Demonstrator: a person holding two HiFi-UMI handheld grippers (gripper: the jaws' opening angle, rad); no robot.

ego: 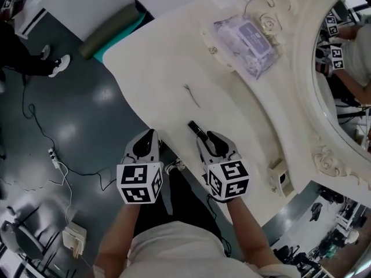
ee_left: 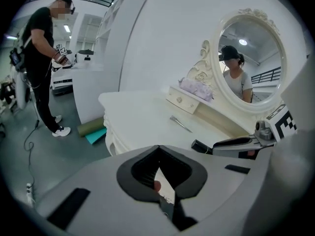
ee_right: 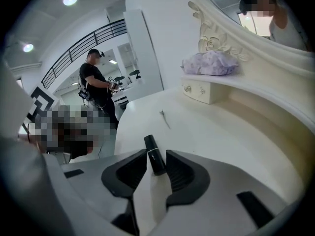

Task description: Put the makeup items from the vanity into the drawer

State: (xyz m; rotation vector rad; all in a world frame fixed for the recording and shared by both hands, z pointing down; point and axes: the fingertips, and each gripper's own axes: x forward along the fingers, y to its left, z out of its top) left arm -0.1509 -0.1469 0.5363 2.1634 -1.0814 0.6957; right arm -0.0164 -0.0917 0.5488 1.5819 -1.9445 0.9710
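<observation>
A short black makeup tube (ego: pixel 196 129) lies on the white vanity top (ego: pixel 162 68) near its front edge. My right gripper (ego: pixel 211 141) stands open around it; in the right gripper view the tube (ee_right: pixel 154 154) rests between the two pads. My left gripper (ego: pixel 148 138) hangs just off the vanity's edge, over the floor, and its jaw tips (ee_left: pixel 158 147) meet with nothing held. A thin metal tool (ego: pixel 192 95) lies farther back on the top. A small drawer with two knobs (ee_right: pixel 202 91) sits under the raised shelf, closed.
A purple pack of wipes (ego: pixel 246 44) rests on the shelf beside the oval mirror (ego: pixel 342 68). A green roll (ego: pixel 113 30) lies on the floor at the vanity's far end. Cables and a power strip (ego: pixel 55 158) lie on the floor. A person (ee_left: pixel 42 58) stands in the background.
</observation>
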